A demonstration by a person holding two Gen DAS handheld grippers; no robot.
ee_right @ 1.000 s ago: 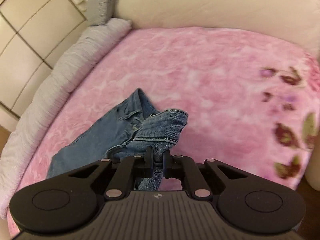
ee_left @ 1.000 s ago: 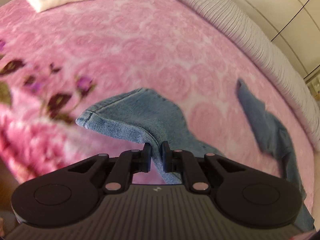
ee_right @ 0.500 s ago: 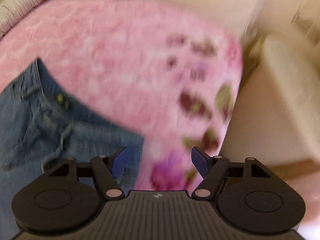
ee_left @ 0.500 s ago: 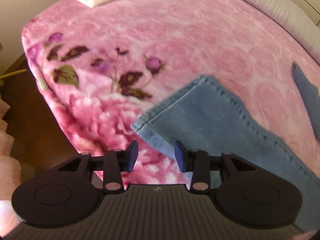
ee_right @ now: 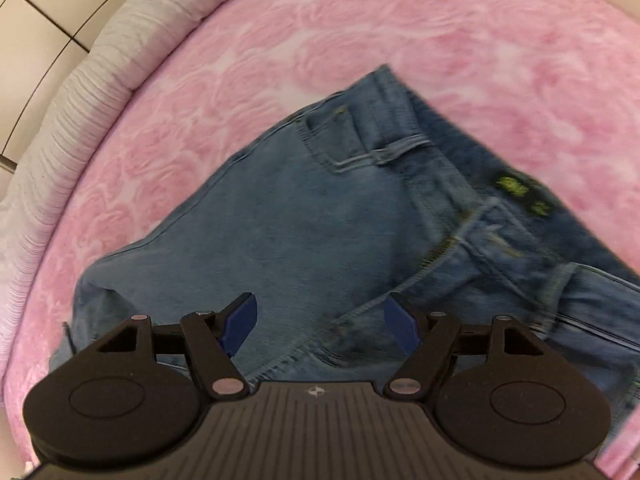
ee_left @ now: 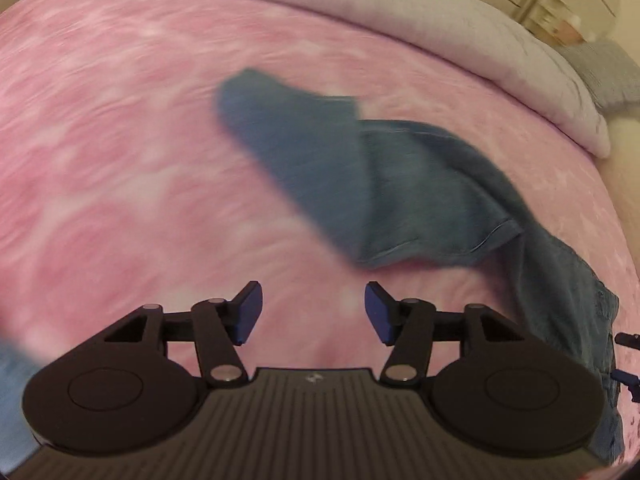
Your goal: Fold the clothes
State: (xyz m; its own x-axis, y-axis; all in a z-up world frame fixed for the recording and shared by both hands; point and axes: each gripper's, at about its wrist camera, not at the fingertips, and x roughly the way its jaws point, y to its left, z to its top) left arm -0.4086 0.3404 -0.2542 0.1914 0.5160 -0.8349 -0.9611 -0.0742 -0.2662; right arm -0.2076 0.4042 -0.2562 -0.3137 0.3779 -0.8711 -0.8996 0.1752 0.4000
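Nearest to me, my left gripper (ee_left: pixel 313 316) has its jaws wide apart and holds nothing; only the pink blanket (ee_left: pixel 120 160) lies between its fingers. My right gripper (ee_right: pixel 319 322) is also spread wide and empty, and it hangs just above the jeans (ee_right: pixel 320 216).

The jeans lie loose on the blanket, near the right side of the bed in the left view. In the right view I see the waistband and a pocket at the far right. In the left view, which is blurred, one leg (ee_left: pixel 288 136) reaches to the far left and seems partly doubled over. Beyond, a grey bolster (ee_left: pixel 400 12) runs along the far edge.

I judge the jeans are between two grips: not flat, not a neat packet. The next grip needs both grippers on edges of the denim, but which edges I cannot decide from here.
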